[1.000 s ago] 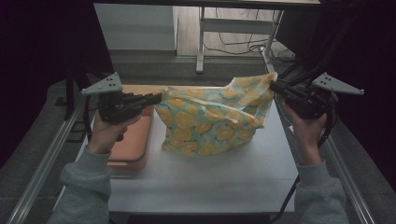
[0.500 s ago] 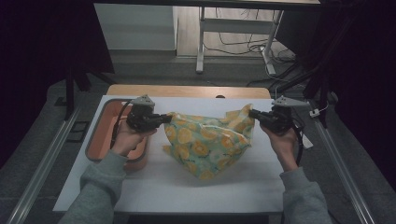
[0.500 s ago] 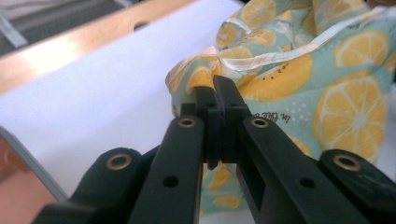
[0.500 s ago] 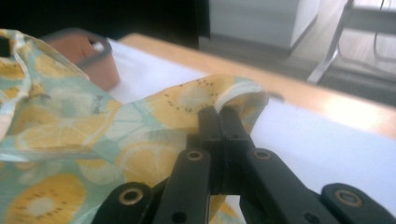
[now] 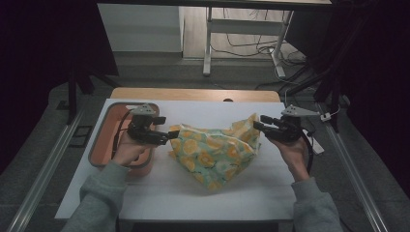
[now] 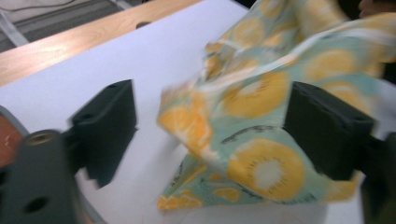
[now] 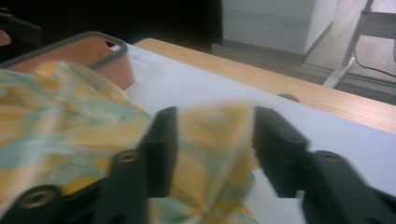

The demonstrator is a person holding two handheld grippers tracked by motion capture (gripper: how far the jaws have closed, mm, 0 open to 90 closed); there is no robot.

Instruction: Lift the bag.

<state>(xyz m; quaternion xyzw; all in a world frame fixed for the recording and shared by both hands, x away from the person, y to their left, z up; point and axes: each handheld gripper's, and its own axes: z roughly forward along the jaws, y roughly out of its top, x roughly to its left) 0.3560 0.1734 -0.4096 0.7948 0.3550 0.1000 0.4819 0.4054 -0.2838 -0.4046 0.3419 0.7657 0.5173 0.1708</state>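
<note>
A cloth printed with yellow fruit slices on a pale green ground lies crumpled in a loose heap on the white table, about midway between its left and right edges and nearer the far edge than the near one. One corner of it rises into a peak on the right side of the heap, and a lower point hangs toward the near edge. The left gripper sits at the left side of the cloth, its jaws apart after just opening; in the left gripper view a fold of the cloth lies between the two black jaws, resting against the right one and clear of the left one, so nothing is pinched. The right gripper sits at the raised right corner, its jaws also apart after just opening; in the right gripper view the blurred corner of cloth stands in the gap between them, and whether it touches either jaw I cannot tell. Each gripper is held by a hand in a grey sleeve coming from the near edge. An orange tray with a grey rim sits at the table's left edge, under the left hand. A strip of bare wood runs along the far edge.
</note>
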